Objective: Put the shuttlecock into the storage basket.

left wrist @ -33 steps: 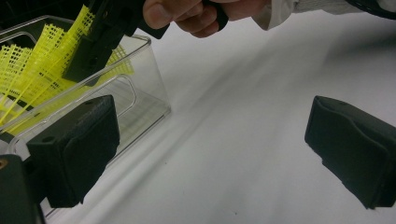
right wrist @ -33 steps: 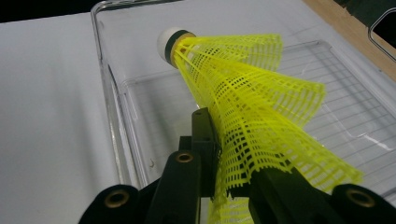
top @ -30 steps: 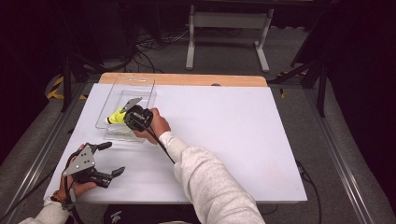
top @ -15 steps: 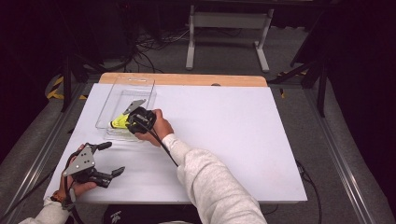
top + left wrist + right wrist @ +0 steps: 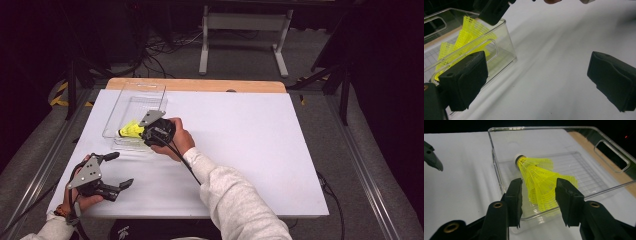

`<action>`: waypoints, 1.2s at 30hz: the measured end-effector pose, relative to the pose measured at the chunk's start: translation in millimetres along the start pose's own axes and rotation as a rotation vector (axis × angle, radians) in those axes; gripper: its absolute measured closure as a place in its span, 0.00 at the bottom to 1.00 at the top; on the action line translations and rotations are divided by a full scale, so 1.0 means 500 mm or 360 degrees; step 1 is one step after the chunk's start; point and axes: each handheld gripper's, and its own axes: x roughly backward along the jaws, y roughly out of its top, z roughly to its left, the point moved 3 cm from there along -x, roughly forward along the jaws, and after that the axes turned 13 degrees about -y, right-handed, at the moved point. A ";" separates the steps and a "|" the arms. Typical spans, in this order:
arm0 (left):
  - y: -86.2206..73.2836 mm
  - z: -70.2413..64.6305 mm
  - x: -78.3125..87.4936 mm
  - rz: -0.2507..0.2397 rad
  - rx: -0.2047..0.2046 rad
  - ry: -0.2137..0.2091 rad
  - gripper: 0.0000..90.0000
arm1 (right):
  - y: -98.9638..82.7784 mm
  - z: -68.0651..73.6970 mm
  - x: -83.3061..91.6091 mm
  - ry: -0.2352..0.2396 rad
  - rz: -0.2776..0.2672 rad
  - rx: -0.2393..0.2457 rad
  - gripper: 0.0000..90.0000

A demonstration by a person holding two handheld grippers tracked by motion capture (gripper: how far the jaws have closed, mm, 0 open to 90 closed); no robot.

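A yellow mesh shuttlecock (image 5: 536,177) lies on its side inside a clear plastic bin (image 5: 614,147), its white cork pointing away from my right gripper (image 5: 540,192). That gripper's jaws have just been opening and now stand apart on either side of the skirt without pressing on it. In the high view the right gripper (image 5: 145,131) hovers at the bin's (image 5: 134,100) near end, over the shuttlecock (image 5: 131,130). My left gripper (image 5: 120,170) rests open at the table's front left. Nothing lies between its pads (image 5: 464,80).
The white table top (image 5: 250,140) stretches wide to the right of the bin, with a wooden strip (image 5: 200,85) along its far edge. Dark floor, cables and a metal stand (image 5: 245,30) lie beyond.
The right gripper's jaws have opened off the shuttlecock, and the hand has drawn back a little toward the near side. The shuttlecock now lies in the bin. The left gripper has not moved.
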 end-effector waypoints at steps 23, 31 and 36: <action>-0.001 0.001 -0.001 0.0015 0.0008 0.0015 0.05 | -0.037 -0.033 0.106 -0.0077 -0.0127 0.0001 0.60; -0.001 0.002 -0.004 0.0016 0.0015 0.0014 0.05 | -0.057 -0.055 0.131 -0.0131 -0.0136 -0.0023 0.58; -0.002 0.002 -0.003 0.0017 0.0015 0.0013 0.05 | -0.071 -0.068 0.144 -0.0159 -0.0140 -0.0044 0.56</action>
